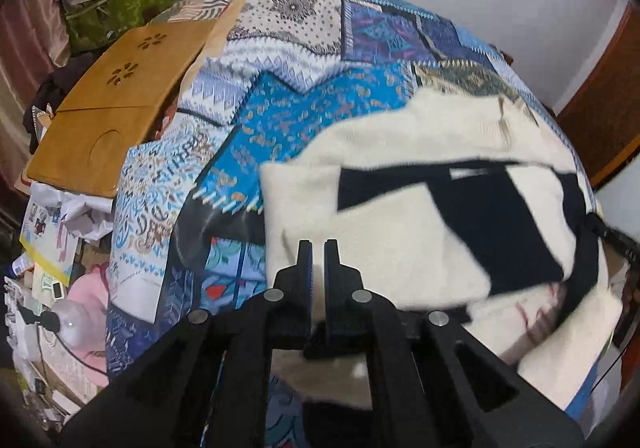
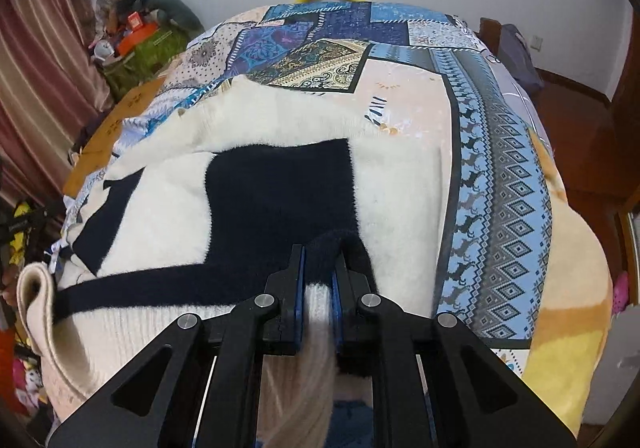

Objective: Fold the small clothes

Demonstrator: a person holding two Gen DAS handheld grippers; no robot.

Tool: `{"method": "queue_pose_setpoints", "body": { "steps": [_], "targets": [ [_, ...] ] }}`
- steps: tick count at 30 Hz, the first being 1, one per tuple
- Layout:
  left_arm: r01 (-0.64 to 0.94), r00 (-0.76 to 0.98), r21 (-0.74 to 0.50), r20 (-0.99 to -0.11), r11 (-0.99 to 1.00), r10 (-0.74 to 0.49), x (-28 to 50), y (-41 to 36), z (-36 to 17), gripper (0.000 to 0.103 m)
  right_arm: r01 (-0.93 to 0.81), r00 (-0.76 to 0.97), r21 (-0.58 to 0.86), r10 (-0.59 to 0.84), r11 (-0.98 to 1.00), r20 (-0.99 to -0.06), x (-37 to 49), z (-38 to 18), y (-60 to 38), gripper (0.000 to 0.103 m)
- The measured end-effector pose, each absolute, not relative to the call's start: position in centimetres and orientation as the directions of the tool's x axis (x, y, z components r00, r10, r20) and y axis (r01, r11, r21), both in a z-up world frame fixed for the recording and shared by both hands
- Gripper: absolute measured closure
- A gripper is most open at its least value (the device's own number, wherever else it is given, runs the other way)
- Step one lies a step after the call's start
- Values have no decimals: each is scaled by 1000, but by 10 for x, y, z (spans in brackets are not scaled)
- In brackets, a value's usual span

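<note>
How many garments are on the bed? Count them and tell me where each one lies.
1: a cream and navy sweater spread over the patchwork bedspread, its near edge clamped in both the left tongs and the right tongs. Others could be hidden beneath it.

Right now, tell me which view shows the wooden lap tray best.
The left wrist view: the wooden lap tray lies in full sight beside the patchwork quilt. The right wrist view catches only a sliver behind the sweater.
</note>
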State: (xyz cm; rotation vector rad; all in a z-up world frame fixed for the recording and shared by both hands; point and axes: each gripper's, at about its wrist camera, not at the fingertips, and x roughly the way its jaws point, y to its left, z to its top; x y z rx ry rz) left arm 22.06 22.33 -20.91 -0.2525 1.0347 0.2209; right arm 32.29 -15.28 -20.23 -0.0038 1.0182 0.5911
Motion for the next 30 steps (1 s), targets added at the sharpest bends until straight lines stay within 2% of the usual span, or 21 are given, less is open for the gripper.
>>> {"method": "queue_pose_setpoints", "body": {
  "steps": [3, 4, 5, 7, 14, 21, 27, 30],
  "targets": [
    [-289, 495, -65, -864, 955, 91, 205, 221, -202, 72, -454, 380, 289, 476, 843, -793, 319, -193, -162, 89],
    [-291, 502, -53, -859, 955, 105, 197, 221, -198, 57, -450, 382, 294, 479, 843, -790, 318, -190, -165, 86],
    [-294, 514, -47, -850, 955, 117, 189, 221, -193, 47, -447, 388, 294, 480, 845, -787, 317, -186, -167, 79],
    [-303, 527, -41, -840, 952, 132, 175, 222, -186, 41, -453, 412, 281, 478, 846, -775, 310, -174, -173, 72],
    [-320, 494, 5, -852, 947, 171, 124, 220, -191, 34, -448, 466, 259, 470, 856, -750, 285, -153, -198, 67],
    [-294, 449, 14, -881, 956, 151, 95, 202, -214, 26, -415, 463, 241, 431, 878, -775, 262, -161, -220, 64],
    [-189, 435, 67, -889, 980, 145, 98, 159, -226, 25, -391, 423, 257, 420, 884, -802, 249, -178, -228, 62],
    [-139, 469, 120, -866, 983, 172, 104, 140, -220, 19, -395, 407, 267, 428, 879, -807, 243, -183, -226, 62]
  ]
}}
